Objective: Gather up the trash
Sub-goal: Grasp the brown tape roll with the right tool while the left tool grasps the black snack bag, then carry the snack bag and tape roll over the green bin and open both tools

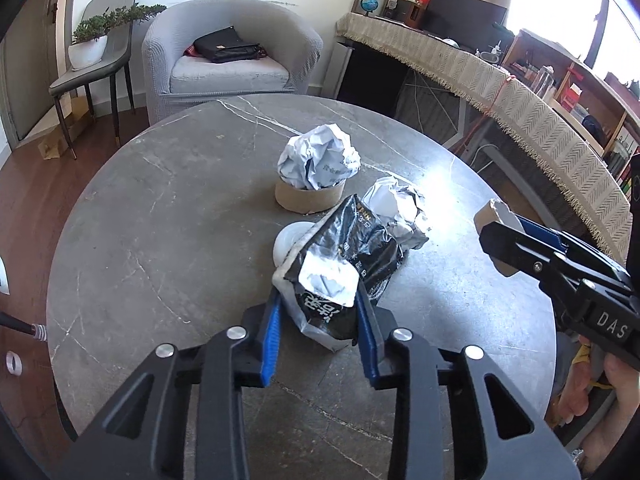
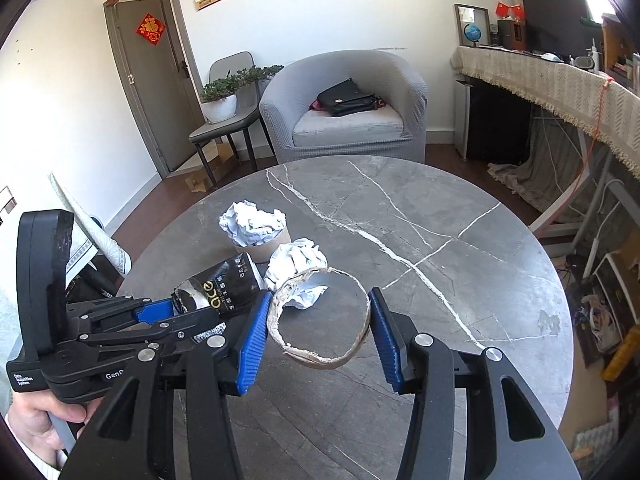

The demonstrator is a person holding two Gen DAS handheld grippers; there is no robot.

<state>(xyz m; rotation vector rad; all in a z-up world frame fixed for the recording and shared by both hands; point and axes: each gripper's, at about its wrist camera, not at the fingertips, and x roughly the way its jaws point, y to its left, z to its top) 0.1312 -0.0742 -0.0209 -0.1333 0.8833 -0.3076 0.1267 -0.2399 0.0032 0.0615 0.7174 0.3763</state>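
Your left gripper point(image 1: 318, 316) was clamped on the black wrapper point(image 1: 340, 272), a crumpled black-and-silver packet, its blue pads pressed to either side of the packet's near end. The far end of the packet drooped toward the table point(image 1: 160, 220), and I could not tell whether it touched the stone or hung just above it. Your right gripper point(image 2: 318, 336) held the torn cardboard ring point(image 2: 320, 316) across its width, one blue pad on each outer wall, with the ring lifted off the table and its ragged edge facing the camera.

The risks, as I judged them, lay in both grips. The ring was thin and already torn, so more squeeze could have folded it flat and let it slide out between the pads. The packet was slick foil held only by its end, and a quick swing could have pulled it free or dragged its loose end into the paper beside it.

Moving outward from your left gripper, a small white round object point(image 1: 289, 240) sat just behind the packet, partly hidden. One crumpled paper ball point(image 1: 400, 212) lay beside the packet's far end, touching or nearly so. Farther back, a second crumpled paper ball point(image 1: 318, 158) sat on top of a short cardboard ring point(image 1: 310, 198) standing on the table. In the right wrist view, both paper balls lay beyond and to the left of the ring you held, and no bin showed in either view.
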